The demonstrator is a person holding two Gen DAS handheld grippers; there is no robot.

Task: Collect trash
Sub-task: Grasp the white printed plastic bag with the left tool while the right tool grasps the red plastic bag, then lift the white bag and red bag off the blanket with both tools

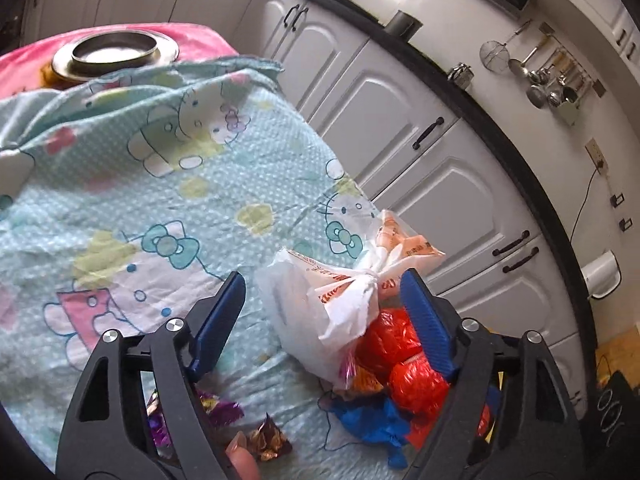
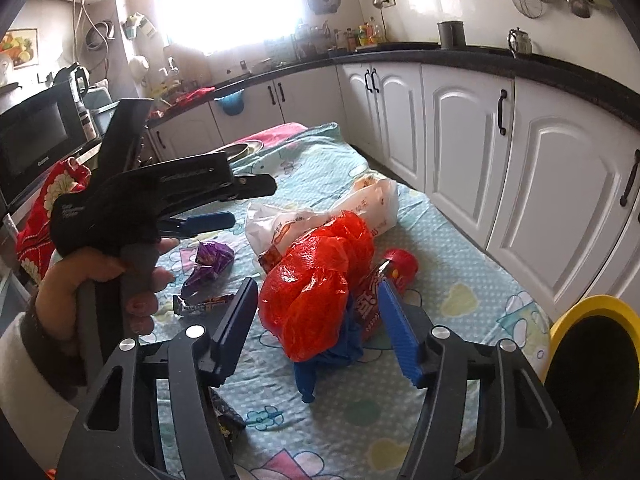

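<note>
A knotted white plastic bag (image 1: pixel 320 300) lies on the patterned cloth, with a crumpled red bag (image 1: pixel 404 364) and a blue bag (image 1: pixel 372 420) beside it. My left gripper (image 1: pixel 324 284) is open, its jaws either side of the white bag's knot, not closed on it. In the right wrist view the red bag (image 2: pixel 316 280) covers the blue bag (image 2: pixel 332 356), with the white bag (image 2: pixel 320 212) behind. My right gripper (image 2: pixel 316 292) is open around the red bag. The left gripper (image 2: pixel 224 216) shows at the left, held in a hand. Purple wrappers (image 2: pixel 210 262) and a dark wrapper (image 2: pixel 204 304) lie nearby.
A yellow-rimmed black bin (image 2: pixel 592 364) stands at the right edge. White cabinets (image 2: pixel 460 128) run along the table's right side. A steel bowl (image 1: pixel 114 52) sits at the far end of the table. Small foil wrappers (image 1: pixel 268 440) lie by the left gripper.
</note>
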